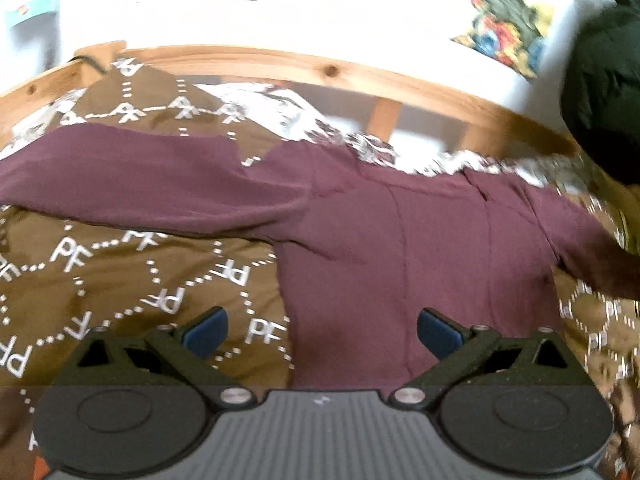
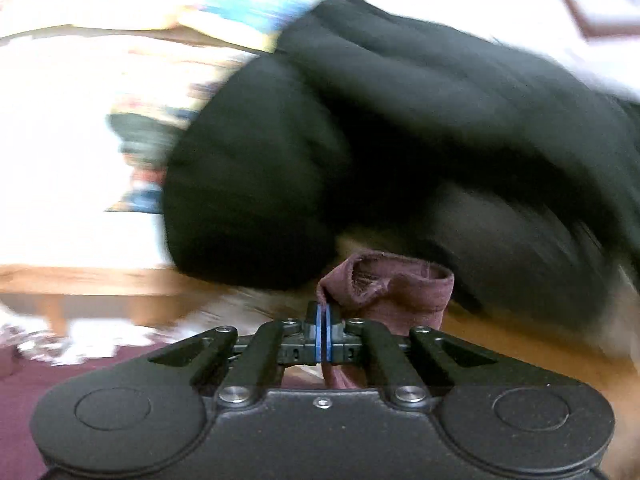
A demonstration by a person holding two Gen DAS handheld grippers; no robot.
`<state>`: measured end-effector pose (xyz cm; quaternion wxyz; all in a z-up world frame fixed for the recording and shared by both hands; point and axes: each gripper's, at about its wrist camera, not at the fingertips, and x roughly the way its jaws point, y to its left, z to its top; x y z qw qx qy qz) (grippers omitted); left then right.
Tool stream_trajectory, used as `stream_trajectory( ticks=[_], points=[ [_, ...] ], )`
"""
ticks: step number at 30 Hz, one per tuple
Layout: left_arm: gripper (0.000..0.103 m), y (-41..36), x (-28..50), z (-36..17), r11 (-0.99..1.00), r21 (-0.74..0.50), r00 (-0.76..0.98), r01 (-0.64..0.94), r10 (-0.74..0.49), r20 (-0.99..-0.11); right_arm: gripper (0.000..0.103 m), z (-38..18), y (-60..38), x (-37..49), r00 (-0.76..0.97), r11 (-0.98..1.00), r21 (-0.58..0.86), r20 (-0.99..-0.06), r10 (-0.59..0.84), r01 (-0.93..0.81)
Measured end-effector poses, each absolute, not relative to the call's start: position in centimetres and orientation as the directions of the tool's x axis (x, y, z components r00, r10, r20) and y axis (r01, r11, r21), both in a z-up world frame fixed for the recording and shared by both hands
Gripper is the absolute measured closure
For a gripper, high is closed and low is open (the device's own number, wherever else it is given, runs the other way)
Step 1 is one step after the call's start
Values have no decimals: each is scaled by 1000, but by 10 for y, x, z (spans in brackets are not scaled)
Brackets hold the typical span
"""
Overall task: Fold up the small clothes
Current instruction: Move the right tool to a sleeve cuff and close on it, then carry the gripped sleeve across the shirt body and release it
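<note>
A maroon long-sleeved top [image 1: 400,240] lies spread across a brown patterned bedspread [image 1: 120,272], filling the centre and right of the left wrist view, one sleeve stretched out toward the left edge of the frame and the other running off toward the lower right. A wooden bed rail [image 1: 320,68] curves across the upper part of that view, with a dark padded garment [image 1: 604,92] bulging in at the upper right.

The left tool [image 1: 322,332] hangs released above the near hem, blue pads wide apart, one over the bedspread and one over the maroon cloth, touching neither as far as can be seen. The right tool [image 2: 322,332] is clenched on the sleeve cuff [image 2: 392,284], its pads pressed together on the cuff's left edge at the lower centre of the right wrist view, where heavy blur smears everything behind.

The step in hand appears to be the first sleeve fold: the cuff is gripped, the body not yet folded. The next move likely calls for carrying that cuff across the chest toward the middle of the top and laying it flat, while the free tool pins or smooths the body so the cloth does not drag.
</note>
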<state>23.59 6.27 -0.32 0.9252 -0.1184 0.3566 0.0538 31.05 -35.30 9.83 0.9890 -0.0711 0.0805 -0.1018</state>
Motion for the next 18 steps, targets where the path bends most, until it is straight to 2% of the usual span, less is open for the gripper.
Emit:
stream_trajectory(
  ticks=[3,5,11,18],
  points=[
    [0,80,235,0,943,-223,751,-249,42,-659,102,106,-295,310,994,959,-285,-104,-34,3],
    [1,92,233,2,924,-251,760,-289,62,-647,102,101,-257,309,990,930,-348,-116,83,-118],
    [1,113,231,3,874,-307,777,-376,118,-618,102,56,-177,297,911,838,-376,-278,305,-396],
    [1,126,233,-1,842,-349,786,-412,135,-604,102,-3,-119,266,770,669,-404,-463,438,-624]
  ],
)
